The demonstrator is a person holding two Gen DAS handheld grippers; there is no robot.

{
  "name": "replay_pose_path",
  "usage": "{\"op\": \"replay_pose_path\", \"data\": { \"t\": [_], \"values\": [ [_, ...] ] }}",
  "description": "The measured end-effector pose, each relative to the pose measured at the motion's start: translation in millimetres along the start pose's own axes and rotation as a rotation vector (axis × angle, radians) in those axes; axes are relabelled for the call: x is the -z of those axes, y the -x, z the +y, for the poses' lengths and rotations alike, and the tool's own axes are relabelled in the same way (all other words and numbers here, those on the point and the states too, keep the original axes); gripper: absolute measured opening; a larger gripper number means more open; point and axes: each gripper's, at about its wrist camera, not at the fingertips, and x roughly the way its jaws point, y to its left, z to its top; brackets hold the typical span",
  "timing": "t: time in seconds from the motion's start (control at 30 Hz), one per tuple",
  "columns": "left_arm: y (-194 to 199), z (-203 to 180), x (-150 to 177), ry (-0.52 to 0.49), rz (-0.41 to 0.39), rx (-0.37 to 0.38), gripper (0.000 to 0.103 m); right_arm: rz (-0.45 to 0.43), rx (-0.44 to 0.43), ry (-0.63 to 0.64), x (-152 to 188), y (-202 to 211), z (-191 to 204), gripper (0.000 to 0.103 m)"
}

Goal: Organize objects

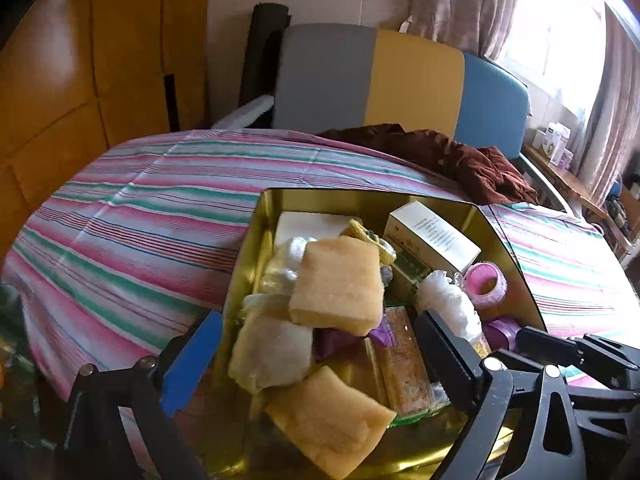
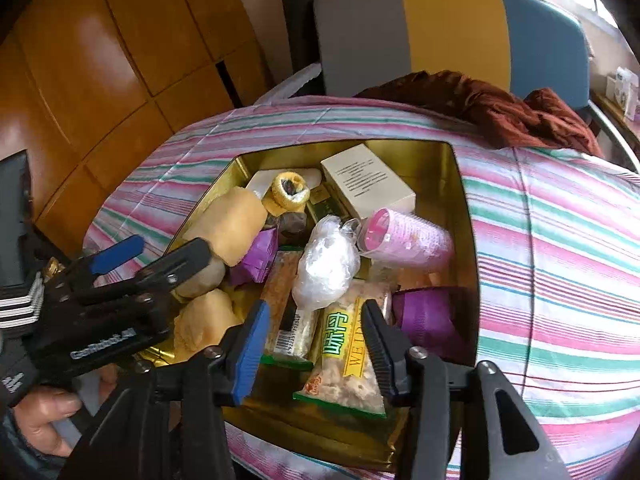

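A gold tin box (image 1: 256, 248) (image 2: 466, 216) sits on the striped bed, full of things: yellow sponges (image 1: 338, 280) (image 2: 234, 226), a white carton (image 1: 434, 236) (image 2: 366, 180), a pink roll (image 1: 486, 284) (image 2: 404, 242), a clear plastic bag (image 2: 326, 266), and snack packets (image 2: 344, 360). My left gripper (image 1: 320, 354) (image 2: 160, 256) is open over the tin's left side, its fingers straddling the tin's wall. My right gripper (image 2: 314, 348) is open above the snack packets at the tin's near edge, holding nothing.
A striped pink, green and white sheet (image 1: 132, 216) (image 2: 560, 248) covers the bed. A brown crumpled cloth (image 1: 452, 156) (image 2: 504, 108) lies at the far side before a grey, yellow and blue headboard (image 1: 400, 80). Wooden wardrobe doors (image 2: 100, 72) stand at left.
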Motion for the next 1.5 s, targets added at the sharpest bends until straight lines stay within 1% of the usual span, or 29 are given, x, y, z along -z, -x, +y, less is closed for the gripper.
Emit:
{"op": "replay_pose_path", "data": {
  "t": [0.1, 0.2, 0.3, 0.43, 0.5, 0.57, 0.63, 0.7, 0.77, 0.83, 0.87, 0.93, 0.97, 1.03, 1.1, 1.2, 1.37, 1.5],
  "values": [
    [14.5, 0.2, 1.3, -0.006, -0.032, -0.024, 0.103, -0.039, 0.050, 0.009, 3.8, 6.6, 3.2, 0.049],
    [28.4, -1.1, 3.8, -0.021, -0.065, -0.042, 0.103, -0.068, 0.091, 0.015, 7.8, 12.1, 4.9, 0.049],
    [38.0, -0.5, 7.3, -0.017, -0.068, -0.044, 0.103, -0.099, 0.137, 0.015, 12.5, 17.1, 7.4, 0.049],
    [51.7, -3.1, 12.5, -0.021, -0.081, -0.074, 0.103, -0.135, 0.199, 0.007, 20.1, 23.7, 6.2, 0.049],
    [58.6, -7.0, 15.6, -0.035, -0.091, -0.098, 0.103, -0.147, 0.212, -0.013, 24.6, 27.1, 3.8, 0.049],
    [64.0, -9.8, 18.5, -0.044, -0.105, -0.105, 0.103, -0.167, 0.243, -0.007, 29.0, 32.1, 4.9, 0.049],
    [67.8, -11.7, 21.1, -0.051, -0.103, -0.088, 0.103, -0.190, 0.270, 0.008, 32.1, 38.5, 8.1, 0.049],
    [70.6, -13.1, 22.5, -0.057, -0.092, -0.069, 0.103, -0.224, 0.273, 0.008, 33.7, 48.7, 11.1, 0.049],
    [74.0, -12.4, 24.0, -0.054, -0.104, -0.069, 0.103, -0.257, 0.276, 0.020, 33.2, 57.1, 14.6, 0.049],
    [76.7, -11.0, 23.2, -0.037, -0.113, -0.053, 0.103, -0.279, 0.271, 0.024, 31.2, 64.6, 16.1, 0.050],
    [77.8, -10.3, 22.9, -0.029, -0.115, -0.045, 0.103, -0.280, 0.266, 0.020, 30.1, 66.0, 15.7, 0.051],
    [78.1, -10.4, 23.4, -0.029, -0.116, -0.058, 0.102, -0.271, 0.258, 0.007, 29.4, 66.6, 14.4, 0.053],
    [77.3, -10.4, 23.7, -0.031, -0.111, -0.060, 0.101, -0.261, 0.254, 0.001, 29.4, 65.7, 13.4, 0.056],
    [74.8, -10.7, 25.0, -0.039, -0.099, -0.065, 0.101, -0.231, 0.237, -0.021, 29.9, 60.0, 10.4, 0.057],
    [72.1, -10.8, 26.4, -0.048, -0.094, -0.088, 0.101, -0.207, 0.252, -0.031, 32.6, 53.0, 8.3, 0.057],
    [70.6, -9.2, 27.1, -0.041, -0.092, -0.099, 0.101, -0.196, 0.279, -0.020, 35.9, 46.3, 9.2, 0.057],
    [69.9, -9.9, 30.2, -0.054, -0.089, -0.113, 0.101, -0.213, 0.313, 0.004, 34.4, 44.9, 11.2, 0.057],
    [67.7, -5.0, 30.6, -0.037, -0.074, -0.120, 0.101, -0.229, 0.332, -0.015, 28.1, 44.5, 4.9, 0.057]
  ]
}}
